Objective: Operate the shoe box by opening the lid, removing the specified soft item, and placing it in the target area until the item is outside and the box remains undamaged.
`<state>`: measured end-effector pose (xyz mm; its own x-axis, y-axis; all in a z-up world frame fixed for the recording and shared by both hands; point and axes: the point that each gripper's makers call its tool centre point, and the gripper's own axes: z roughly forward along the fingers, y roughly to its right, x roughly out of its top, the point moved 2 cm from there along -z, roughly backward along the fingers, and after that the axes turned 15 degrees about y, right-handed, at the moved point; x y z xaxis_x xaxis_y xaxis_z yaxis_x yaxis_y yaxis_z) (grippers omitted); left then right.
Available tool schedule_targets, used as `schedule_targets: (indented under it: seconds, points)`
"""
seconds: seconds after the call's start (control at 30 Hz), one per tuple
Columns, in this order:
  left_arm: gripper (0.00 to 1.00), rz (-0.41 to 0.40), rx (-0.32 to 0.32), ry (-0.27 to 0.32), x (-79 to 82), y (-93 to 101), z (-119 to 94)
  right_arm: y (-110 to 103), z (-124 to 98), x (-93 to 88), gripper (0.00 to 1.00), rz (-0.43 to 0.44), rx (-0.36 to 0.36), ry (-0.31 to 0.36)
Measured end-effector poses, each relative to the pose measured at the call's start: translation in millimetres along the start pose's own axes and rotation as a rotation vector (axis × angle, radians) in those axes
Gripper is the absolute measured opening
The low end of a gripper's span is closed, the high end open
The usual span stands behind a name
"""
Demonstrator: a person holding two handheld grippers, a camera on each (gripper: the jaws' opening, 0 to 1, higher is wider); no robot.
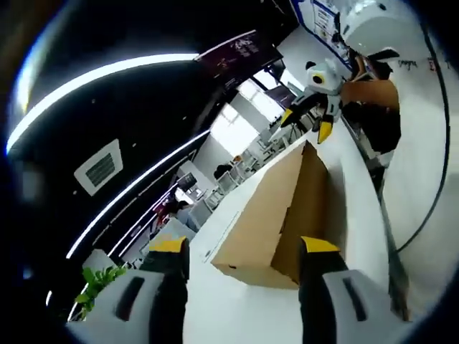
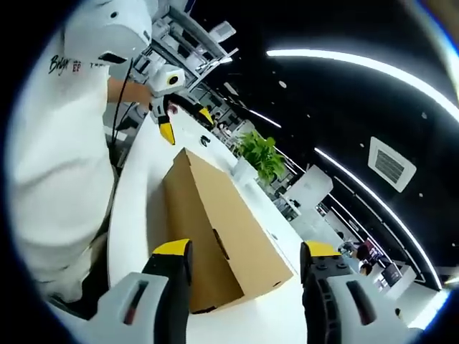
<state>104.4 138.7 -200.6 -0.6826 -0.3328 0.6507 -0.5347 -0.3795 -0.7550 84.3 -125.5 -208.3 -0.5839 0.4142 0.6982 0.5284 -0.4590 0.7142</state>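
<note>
White table (image 2: 136, 193) | closed shoe box (image 2: 215, 229) | left gripper (image 1: 244, 251) wide | right gripper (image 2: 244, 254) wide

A white table (image 2: 136, 193) stretched ahead of me. Beyond its far end stood a green potted plant (image 2: 259, 154), and above that plant bright ceiling light strips (image 2: 373, 68) and an air vent (image 2: 391, 165) hung overhead.

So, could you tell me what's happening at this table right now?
A person is holding a tool in each hand, one at either end of a closed cardboard shoe box lying on a white table. The left tool and the right tool are both open and neither touches the box. The lid looks shut, so opening has not begun. A green plant stands beyond the box.
</note>
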Motion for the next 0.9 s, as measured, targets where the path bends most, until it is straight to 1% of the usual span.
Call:
schedule_targets:
  seconds: [0.13, 0.2, 0.23, 0.27, 0.37, 0.4, 0.43, 0.47, 0.5, 0.57, 0.6, 0.63, 0.67, 0.73, 0.77, 0.8, 0.83, 0.9]
  points:
    - [0.57, 0.041, 0.015, -0.034, 3.8, -6.5, 0, 8, -5, 12.9, 0.62, -0.029, -0.025, 0.026]
    - [0.55, 0.046, 0.013, -0.029, 5.4, -7.3, -1, 11, -7, 19.0, 0.6, -0.043, -0.032, 0.038]
    - [0.52, 0.046, 0.011, -0.021, 6.8, -7.4, 0, 11, -7, 21.2, 0.6, -0.046, -0.035, 0.044]
    - [0.51, 0.035, 0.003, -0.018, 7.0, -5.4, 0, 12, -7, 21.6, 0.6, -0.045, -0.036, 0.045]
    - [0.57, 0.05, -0.005, -0.03, 1.8, -0.3, 3, 7, -6, 18.2, 0.57, -0.05, -0.019, 0.036]
    - [0.57, 0.062, -0.007, -0.047, -1.4, 1.5, 4, 6, -5, 16.0, 0.56, -0.051, -0.014, 0.029]
    - [0.57, 0.096, -0.002, -0.077, -6.2, 1.8, 4, 4, -5, 12.7, 0.56, -0.051, -0.009, 0.015]
    - [0.58, 0.109, 0.002, -0.094, -8.9, 2.3, 4, 2, -5, 9.4, 0.56, -0.047, -0.005, 0.003]
    - [0.6, 0.134, 0.006, -0.119, -13.7, 3.5, 4, 1, -5, 5.1, 0.56, -0.053, -0.008, -0.007]
    - [0.6, 0.183, 0.015, -0.17, -23.3, 5.9, 4, -1, -4, -3.4, 0.55, -0.063, -0.013, -0.028]
    - [0.61, 0.187, 0.024, -0.156, -23.5, 6.9, 4, -1, -5, -7.6, 0.52, -0.081, -0.018, -0.048]
    - [0.6, 0.184, 0.022, -0.144, -24.3, 9.2, 5, -4, -5, -13.8, 0.51, -0.111, -0.012, -0.081]
    - [0.58, 0.18, 0.018, -0.134, -24.1, 10.5, 5, -9, -4, -18.1, 0.51, -0.134, 0.009, -0.098]
    - [0.59, 0.16, 0.02, -0.104, -22.1, 13.2, 6, -15, -2, -16.2, 0.49, -0.146, 0.015, -0.084]
    - [0.57, 0.156, 0.015, -0.099, -21.8, 14.3, 7, -16, -1, -14.3, 0.47, -0.15, 0.015, -0.077]
    - [0.57, 0.155, 0.012, -0.1, -22.2, 15.2, 6, -19, 0, -8.5, 0.45, -0.144, 0.017, -0.047]
    - [0.57, 0.173, 0.02, -0.109, -24.9, 14.2, 6, -20, 1, -6.2, 0.45, -0.144, 0.019, -0.034]
    - [0.58, 0.194, 0.026, -0.13, -28.6, 13.1, 5, -19, 1, -5.5, 0.45, -0.156, 0.018, -0.029]
